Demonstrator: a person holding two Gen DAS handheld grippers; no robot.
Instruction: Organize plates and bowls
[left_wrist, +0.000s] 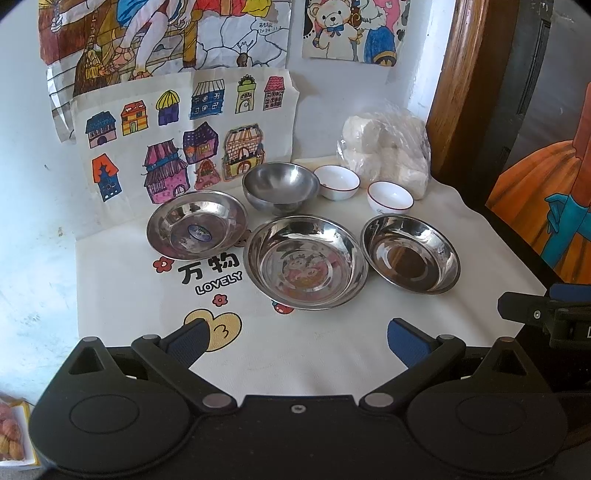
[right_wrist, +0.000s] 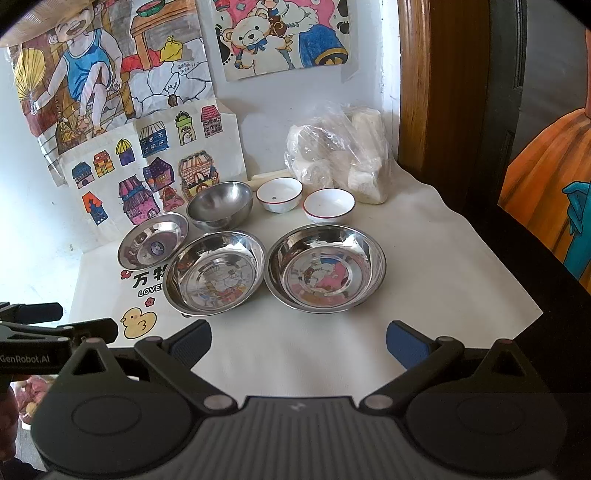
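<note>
Three shallow steel plates lie on the white cloth: a left one (left_wrist: 197, 225) (right_wrist: 153, 240), a middle one (left_wrist: 307, 261) (right_wrist: 215, 272) and a right one (left_wrist: 410, 253) (right_wrist: 325, 267). Behind them stand a deep steel bowl (left_wrist: 280, 187) (right_wrist: 220, 204) and two small white bowls (left_wrist: 338, 181) (left_wrist: 390, 197) (right_wrist: 279, 194) (right_wrist: 328, 205). My left gripper (left_wrist: 297, 341) is open and empty, above the cloth in front of the middle plate. My right gripper (right_wrist: 298, 341) is open and empty, in front of the middle and right plates.
A plastic bag of white lumps (left_wrist: 386, 147) (right_wrist: 338, 158) sits at the back right against the wall. Children's drawings (left_wrist: 184, 122) cover the wall behind. A wooden door frame (right_wrist: 424, 92) stands right. The table edge (right_wrist: 532, 317) drops off at the right.
</note>
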